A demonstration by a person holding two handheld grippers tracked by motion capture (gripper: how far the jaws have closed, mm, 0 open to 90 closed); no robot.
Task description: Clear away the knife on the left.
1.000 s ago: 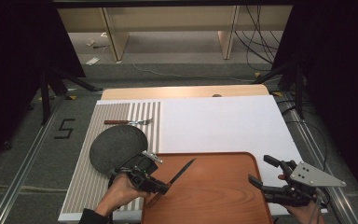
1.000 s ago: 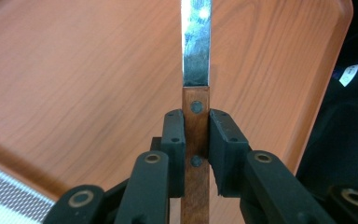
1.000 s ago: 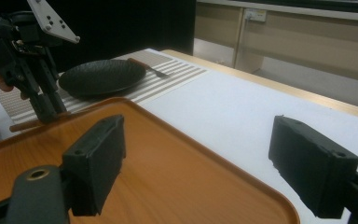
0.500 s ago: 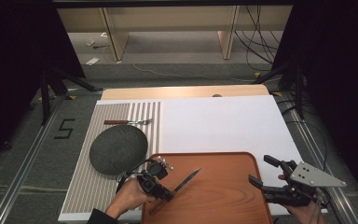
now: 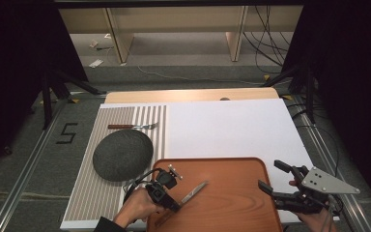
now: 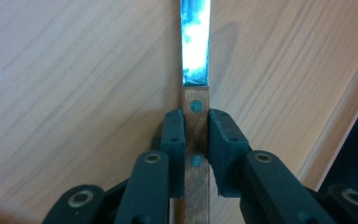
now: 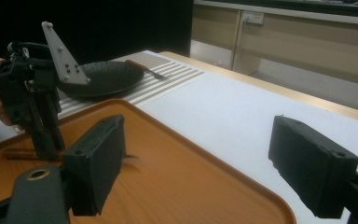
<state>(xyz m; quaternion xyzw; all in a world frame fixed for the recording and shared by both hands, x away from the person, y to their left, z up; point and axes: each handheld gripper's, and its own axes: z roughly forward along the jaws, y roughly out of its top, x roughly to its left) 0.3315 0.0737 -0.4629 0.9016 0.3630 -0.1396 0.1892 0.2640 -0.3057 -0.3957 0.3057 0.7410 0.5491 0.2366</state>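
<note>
The left gripper (image 5: 170, 205) was clamped on the wooden handle of a knife (image 5: 193, 192), its two black pads pressed against either side of the riveted handle (image 6: 196, 135), as the left gripper view made plain. The knife lay low over the near left part of the orange-brown tray (image 5: 241, 166), blade aimed away toward the tray's middle; whether the blade actually rested on the wood or hung just above it could not be told from the high view. The right gripper (image 5: 276, 180) sat at the tray's near right edge with its jaws spread wide and nothing between them, the pads (image 7: 98, 163) well apart in its own view. Left of the tray, a dark round plate (image 5: 123, 154) lay on the striped placemat (image 5: 89, 193), and a fork (image 5: 133, 126) lay just beyond the plate.
</note>
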